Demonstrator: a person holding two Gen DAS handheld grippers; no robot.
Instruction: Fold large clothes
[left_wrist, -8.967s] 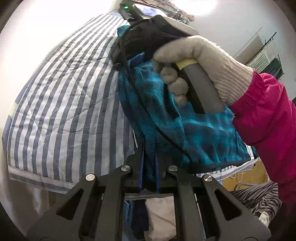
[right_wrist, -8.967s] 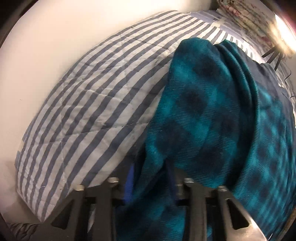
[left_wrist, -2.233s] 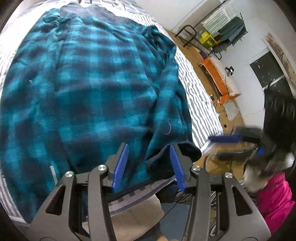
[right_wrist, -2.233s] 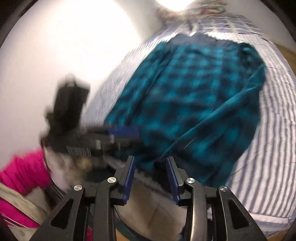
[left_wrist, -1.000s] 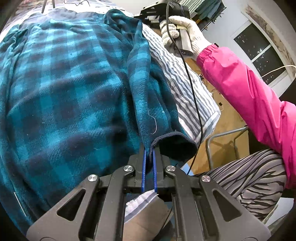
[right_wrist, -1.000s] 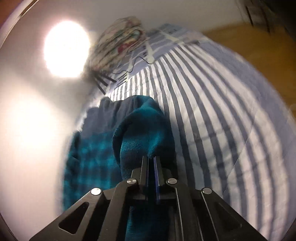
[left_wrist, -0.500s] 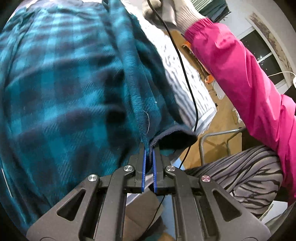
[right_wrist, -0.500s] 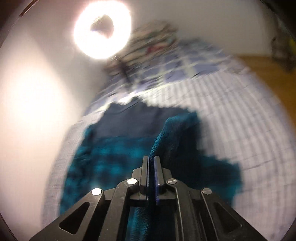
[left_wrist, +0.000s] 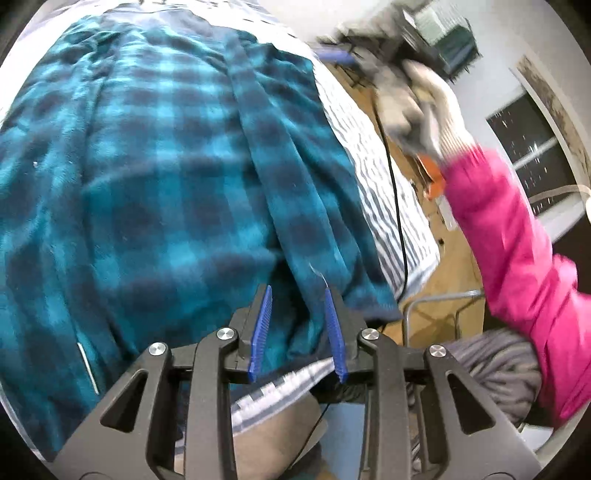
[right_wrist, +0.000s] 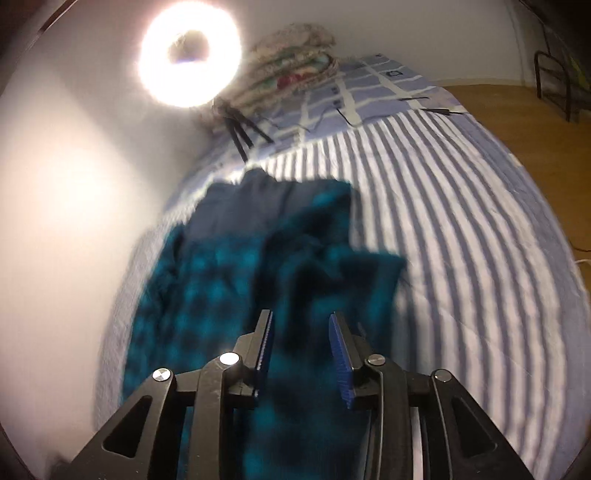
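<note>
Looking along my left gripper (left_wrist: 298, 328), I see its blue-padded jaws opening, with a gap between them; the teal-and-navy checked fleece garment (left_wrist: 155, 177) shows in that gap, but the pads do not press on it. The garment lies spread on the blue-and-white striped quilt (left_wrist: 380, 177) ahead of and below this gripper, filling most of the view to its left. One long strip of the fleece (left_wrist: 291, 184), a sleeve or folded edge, runs from far ahead down toward the jaws, and its dark navy cuff (left_wrist: 373, 310) ends just right of the right-hand pad. A loose pale thread (left_wrist: 318, 275) curls just above that pad. To the right of the gripper, a gloved hand (left_wrist: 424, 107) in a bright pink sleeve (left_wrist: 517, 236) is blurred above the quilt's edge, holding something I cannot make out sharply, with a black cable (left_wrist: 397, 206) trailing down from it.

On my right gripper (right_wrist: 301, 345) the jaws are likewise opening and stand apart. The same checked fleece lies blurred beyond and beneath them (right_wrist: 229, 280); I see nothing clamped. Striped quilt (right_wrist: 461, 236) stretches away to this gripper's right. Far ahead sit a bright ring lamp (right_wrist: 189, 51) on black tripod legs (right_wrist: 242, 129) and a stack of folded patterned bedding (right_wrist: 291, 62).
</note>
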